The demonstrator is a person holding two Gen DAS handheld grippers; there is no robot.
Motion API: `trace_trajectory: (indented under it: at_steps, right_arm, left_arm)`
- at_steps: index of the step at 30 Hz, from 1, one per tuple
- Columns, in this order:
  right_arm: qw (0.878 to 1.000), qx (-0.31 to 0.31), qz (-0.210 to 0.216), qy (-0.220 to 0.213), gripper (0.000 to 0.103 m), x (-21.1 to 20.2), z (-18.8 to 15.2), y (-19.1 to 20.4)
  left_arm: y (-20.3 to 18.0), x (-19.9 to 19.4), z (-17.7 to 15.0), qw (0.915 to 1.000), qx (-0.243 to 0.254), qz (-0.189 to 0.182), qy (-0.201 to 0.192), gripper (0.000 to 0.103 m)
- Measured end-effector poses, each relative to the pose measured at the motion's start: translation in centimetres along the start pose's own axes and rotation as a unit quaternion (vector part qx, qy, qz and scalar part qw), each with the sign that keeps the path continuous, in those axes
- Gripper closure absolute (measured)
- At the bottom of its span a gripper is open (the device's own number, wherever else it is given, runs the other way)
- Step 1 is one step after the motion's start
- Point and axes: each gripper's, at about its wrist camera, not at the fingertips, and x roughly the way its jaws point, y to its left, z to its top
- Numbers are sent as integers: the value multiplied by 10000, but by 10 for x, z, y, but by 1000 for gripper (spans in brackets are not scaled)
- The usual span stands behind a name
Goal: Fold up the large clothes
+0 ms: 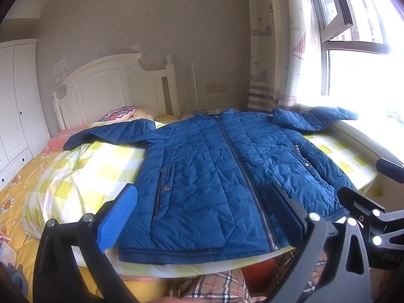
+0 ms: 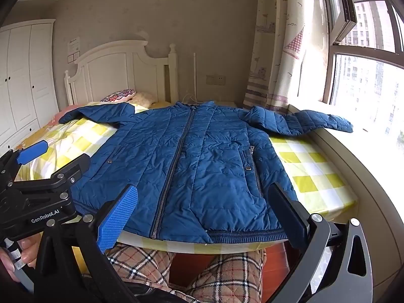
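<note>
Spread flat, front up and zipped, across the yellow-and-white checked bed cover [image 2: 310, 166]: large blue quilted padded jacket [image 2: 192, 161], long axis running away toward the white wooden headboard [image 2: 121, 73], hem nearest, sleeves out to either side. Short of the hem, above it: left gripper [image 1: 202, 214] and right gripper [image 2: 204, 212], both spread wide, holding nothing. Left sleeve [image 1: 111, 133] likely nearer the left gripper, right sleeve [image 2: 300, 122] nearer the right.

a bed [image 1: 15, 202] with a white headboard carries a yellow-checked quilt [image 1: 83, 176]; a blue padded jacket [image 1: 214, 176] lies flat on it, zipped, hem near, sleeves spread left and right, pillows [image 1: 121, 113] far left.
</note>
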Motion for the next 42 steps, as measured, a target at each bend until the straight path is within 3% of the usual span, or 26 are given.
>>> trace_trajectory:
  at_steps: [31, 42]
  right_arm:
    - [9998, 91, 148, 42, 4, -3, -2, -2]
    - [9992, 172, 251, 253, 4, 10, -8, -5]
  left_arm:
    - [-5, 2, 3, 10000, -14, 19, 95, 2]
    - [-5, 14, 0, 9996, -31, -7, 286, 2]
